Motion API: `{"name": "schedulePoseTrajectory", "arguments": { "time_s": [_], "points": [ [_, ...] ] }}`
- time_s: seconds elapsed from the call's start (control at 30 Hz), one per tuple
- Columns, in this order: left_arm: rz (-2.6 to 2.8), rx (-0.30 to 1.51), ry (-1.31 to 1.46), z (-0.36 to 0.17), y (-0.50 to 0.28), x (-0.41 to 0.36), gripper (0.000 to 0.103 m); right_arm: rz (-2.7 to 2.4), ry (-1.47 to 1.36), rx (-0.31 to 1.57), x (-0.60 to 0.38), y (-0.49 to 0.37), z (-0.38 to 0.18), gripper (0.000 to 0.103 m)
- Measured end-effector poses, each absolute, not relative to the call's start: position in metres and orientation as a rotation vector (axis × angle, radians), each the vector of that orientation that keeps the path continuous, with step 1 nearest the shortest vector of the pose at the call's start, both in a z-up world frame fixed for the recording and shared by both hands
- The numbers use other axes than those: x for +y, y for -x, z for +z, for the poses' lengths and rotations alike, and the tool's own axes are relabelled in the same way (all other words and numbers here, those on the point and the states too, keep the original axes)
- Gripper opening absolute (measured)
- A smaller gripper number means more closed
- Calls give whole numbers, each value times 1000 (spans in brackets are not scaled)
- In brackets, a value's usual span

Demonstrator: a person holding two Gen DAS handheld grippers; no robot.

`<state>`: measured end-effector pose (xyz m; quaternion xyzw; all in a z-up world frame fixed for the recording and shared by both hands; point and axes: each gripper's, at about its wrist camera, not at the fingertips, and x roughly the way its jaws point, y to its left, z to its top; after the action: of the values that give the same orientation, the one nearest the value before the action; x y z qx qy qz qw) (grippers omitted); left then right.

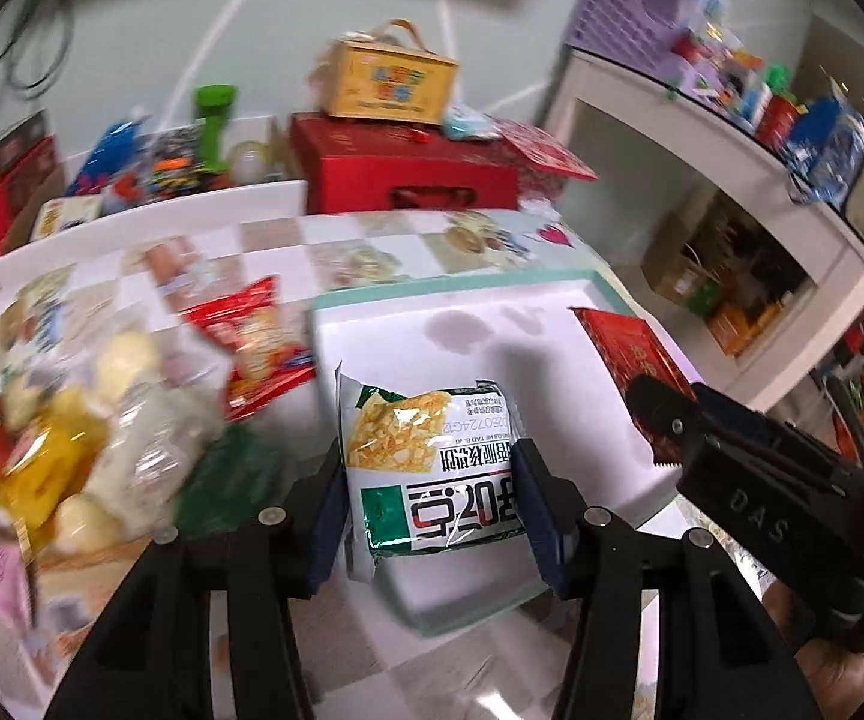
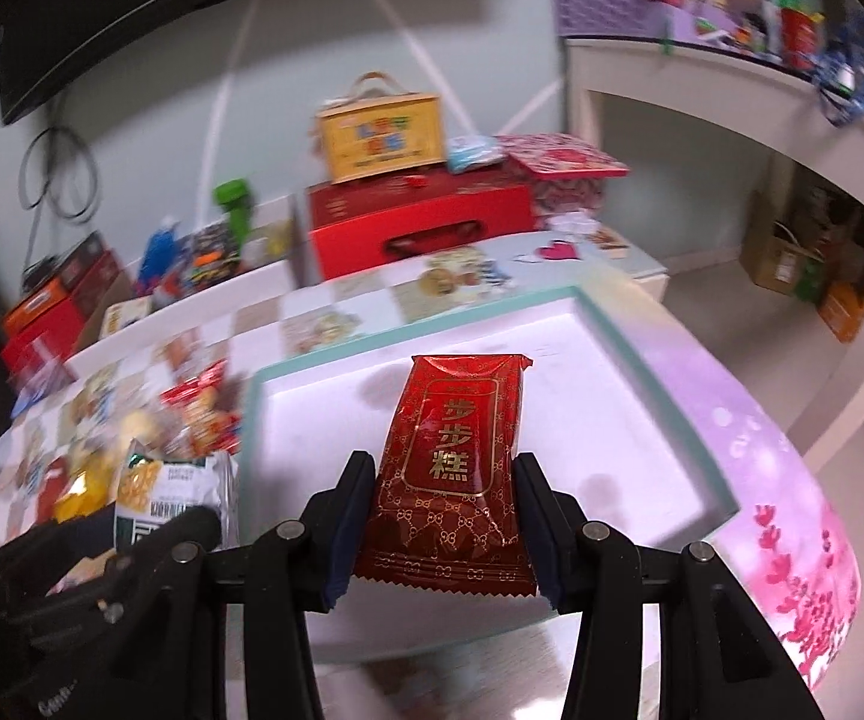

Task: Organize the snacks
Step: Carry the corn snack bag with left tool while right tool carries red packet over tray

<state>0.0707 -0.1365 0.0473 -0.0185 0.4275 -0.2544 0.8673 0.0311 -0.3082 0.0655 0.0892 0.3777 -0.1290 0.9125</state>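
I am holding one snack in each gripper above the white tray [image 1: 552, 324], which is lying on the table with the patterned cloth [image 1: 324, 252]. My left gripper [image 1: 426, 486] is squeezing a green and white snack packet [image 1: 432, 462] between its two pads, with the packet standing out forward over the near part of the tray. My right gripper [image 2: 444, 516] is clamping a red snack packet [image 2: 456, 468] with gold characters, and this packet is also hanging over the tray, not touching it as far as I can tell. In the left wrist view the right gripper is appearing at the right side, beside the left one, with its red packet over the tray's right part. A loose pile of other snacks [image 1: 72, 420] is lying on the cloth to the left of the tray. A red box [image 1: 408, 162] with a yellow box [image 1: 387, 81] on top is standing at the far edge of the table.
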Motion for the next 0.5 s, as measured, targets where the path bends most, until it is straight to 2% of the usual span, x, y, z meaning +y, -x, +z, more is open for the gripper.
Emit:
{"name": "schedulePoseTrajectory", "arguments": {
  "time_s": [0.5],
  "points": [
    [-606,948,-73,4,-94,-223,55,-407,-334,761,-383,-30,19,52]
  ]
}}
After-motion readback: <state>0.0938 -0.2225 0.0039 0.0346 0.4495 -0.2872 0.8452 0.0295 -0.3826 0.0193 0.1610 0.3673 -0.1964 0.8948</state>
